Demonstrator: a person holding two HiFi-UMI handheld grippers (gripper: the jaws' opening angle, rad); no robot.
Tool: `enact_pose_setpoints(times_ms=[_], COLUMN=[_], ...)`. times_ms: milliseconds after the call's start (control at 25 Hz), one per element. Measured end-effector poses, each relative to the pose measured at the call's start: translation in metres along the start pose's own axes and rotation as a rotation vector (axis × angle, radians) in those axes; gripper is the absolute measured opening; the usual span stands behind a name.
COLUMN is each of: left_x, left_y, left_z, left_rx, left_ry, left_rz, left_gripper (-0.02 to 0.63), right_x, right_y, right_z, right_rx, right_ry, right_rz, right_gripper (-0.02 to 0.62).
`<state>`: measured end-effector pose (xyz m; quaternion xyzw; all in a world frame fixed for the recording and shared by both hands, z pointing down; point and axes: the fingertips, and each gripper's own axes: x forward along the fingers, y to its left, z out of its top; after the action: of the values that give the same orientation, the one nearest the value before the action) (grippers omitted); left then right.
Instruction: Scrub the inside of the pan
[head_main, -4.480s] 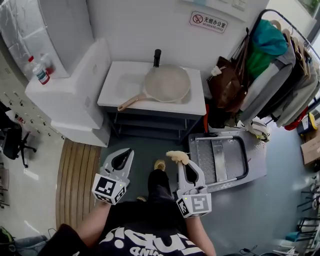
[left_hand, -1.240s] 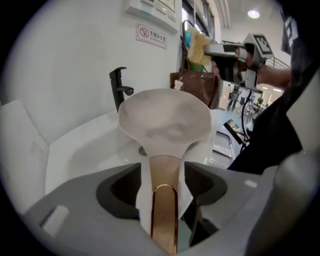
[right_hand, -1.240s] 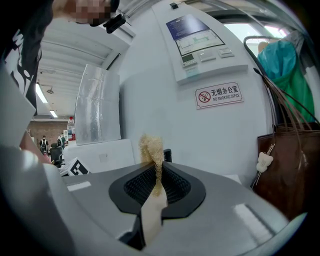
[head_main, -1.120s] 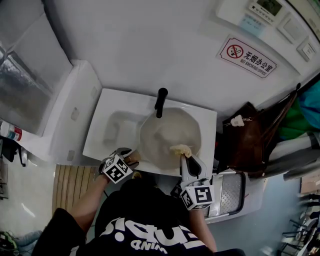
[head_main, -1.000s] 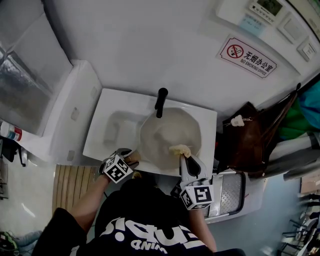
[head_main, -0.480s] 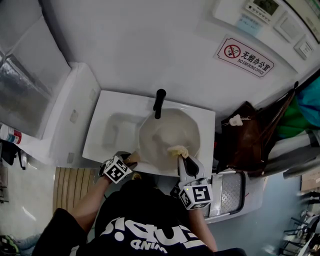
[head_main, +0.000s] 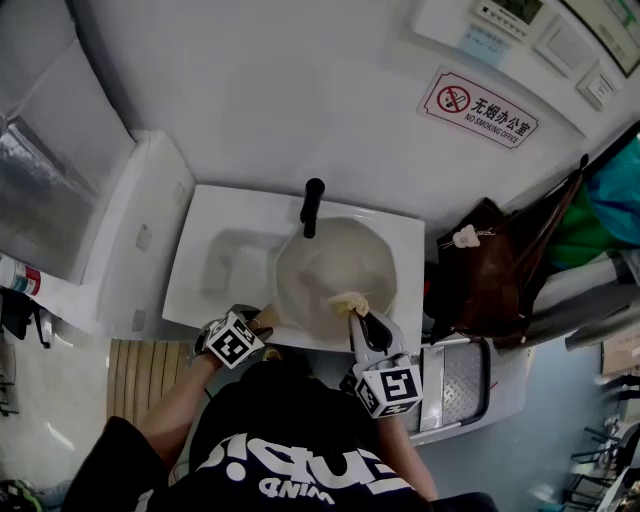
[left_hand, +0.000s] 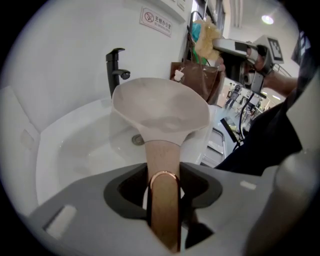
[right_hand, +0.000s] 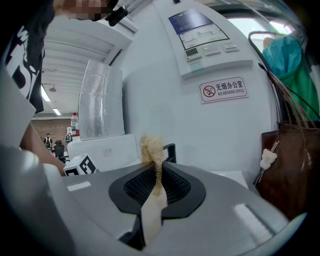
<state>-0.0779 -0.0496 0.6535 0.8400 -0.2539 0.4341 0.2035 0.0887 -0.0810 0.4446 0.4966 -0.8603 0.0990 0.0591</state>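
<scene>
Both grippers hung low over the floor a few seconds ago, well away from the sink (head_main: 215, 270); now the person stands right at it and both grippers reach the pan (head_main: 335, 265). On the left, the left gripper (head_main: 258, 322) has just been closing its jaws. They now pinch the brown pan handle (head_main: 266, 320), which runs straight between them in the left gripper view (left_hand: 162, 195). The pale pan (left_hand: 160, 107) sits in the right part of the white sink, just in front of the black tap (head_main: 310, 205). Its handle (left_hand: 162, 165) points to the near left.

To the right, the right gripper (head_main: 358, 318) squeezes a yellow scrubber (head_main: 347, 303) between its jaws. The scrubber is at the near right part of the pan. In the right gripper view (right_hand: 157, 185) the scrubber (right_hand: 151, 147) sticks up from the tight jaws.

Far right on the wall is a sign (head_main: 477, 103) with a red no-smoking circle. It reads "NO SMOKING OFFICE" (right_hand: 223, 90), with Chinese writing above. A brown bag (head_main: 470, 270) hangs right of the sink.
</scene>
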Motion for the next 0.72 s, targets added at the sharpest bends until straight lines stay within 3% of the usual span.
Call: enact_pose_setpoints(times_ms=[200, 480, 720], left_x=[-0.012, -0.02, -0.018], left_y=[-0.011, -0.021, -0.019], left_z=[0.008, 0.015, 0.008], left_rx=[0.026, 0.021, 0.009], left_ry=[0.027, 0.051, 0.06], left_rz=[-0.035, -0.071, -0.066], left_gripper=[0.183, 0.183, 0.183], right_x=[0.007, 0.028, 0.055], right_y=[0.004, 0.022, 0.033], right_z=[-0.006, -0.057, -0.088], right_rx=[-0.027, -0.112, -0.198], right_ry=[0.043, 0.276, 0.389], right_rz=[0.031, 0.158, 0.248], right_gripper=[0.04, 0.04, 0.04])
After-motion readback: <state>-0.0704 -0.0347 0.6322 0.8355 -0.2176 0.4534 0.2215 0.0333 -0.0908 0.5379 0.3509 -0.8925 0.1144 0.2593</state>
